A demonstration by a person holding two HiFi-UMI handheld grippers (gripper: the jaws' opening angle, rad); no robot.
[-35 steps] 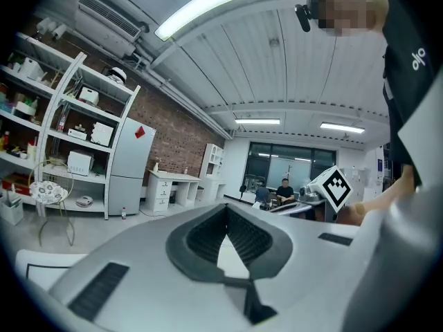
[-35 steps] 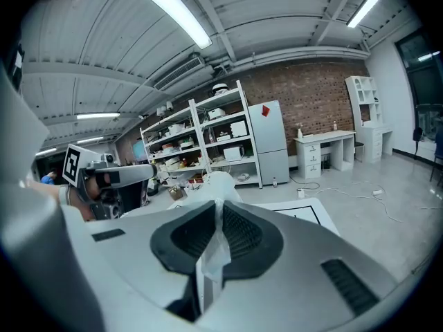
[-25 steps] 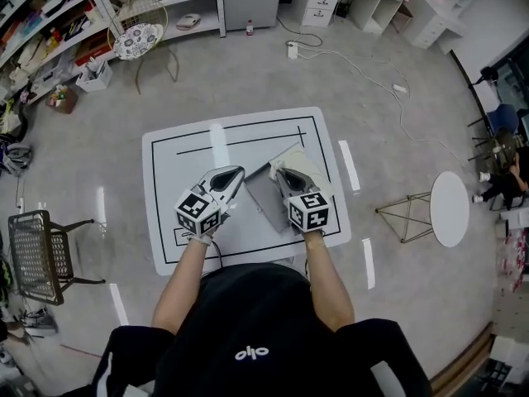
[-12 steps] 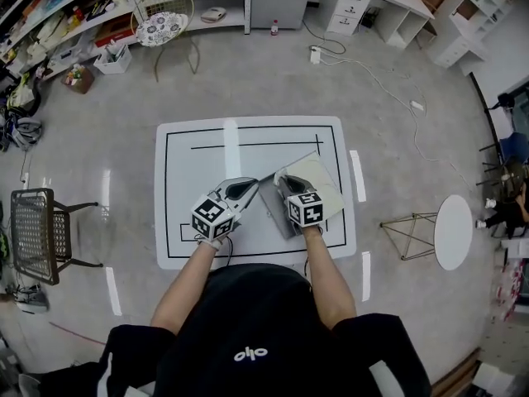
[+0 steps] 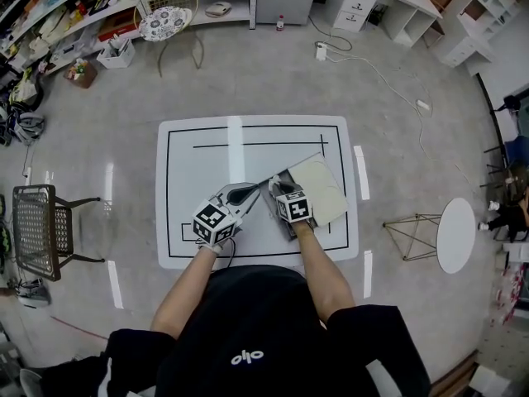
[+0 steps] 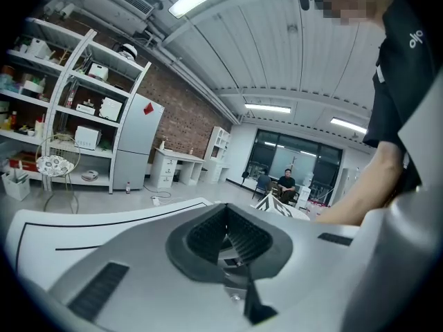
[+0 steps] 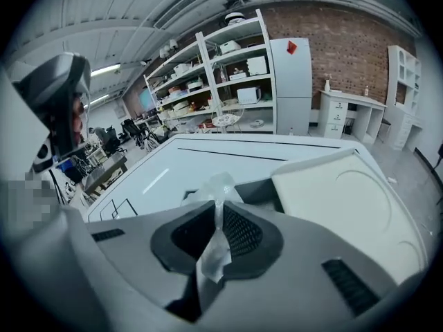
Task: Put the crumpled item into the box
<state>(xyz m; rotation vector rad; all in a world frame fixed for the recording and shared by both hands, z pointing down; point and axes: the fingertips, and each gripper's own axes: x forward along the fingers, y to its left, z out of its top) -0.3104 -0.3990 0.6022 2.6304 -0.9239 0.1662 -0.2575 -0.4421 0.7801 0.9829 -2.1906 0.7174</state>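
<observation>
My right gripper is shut on the crumpled item, a clear-whitish wad that sticks out above and below the pads. It hangs over the near left part of the open box, whose grey inside shows just beyond the jaws. The cream lid lies flung open to the right. In the head view the right gripper covers the box's grey base, beside the lid; the item is hidden there. My left gripper rests just left of the box, its jaws shut with nothing between them.
The box sits on a white table marked with black lines. A mesh chair stands on the floor to the left and a small round table to the right. Shelves line the far wall.
The right gripper has moved a little to the left with the crumpled item, away from the lid and over the box's grey base. The left gripper has stayed put.
</observation>
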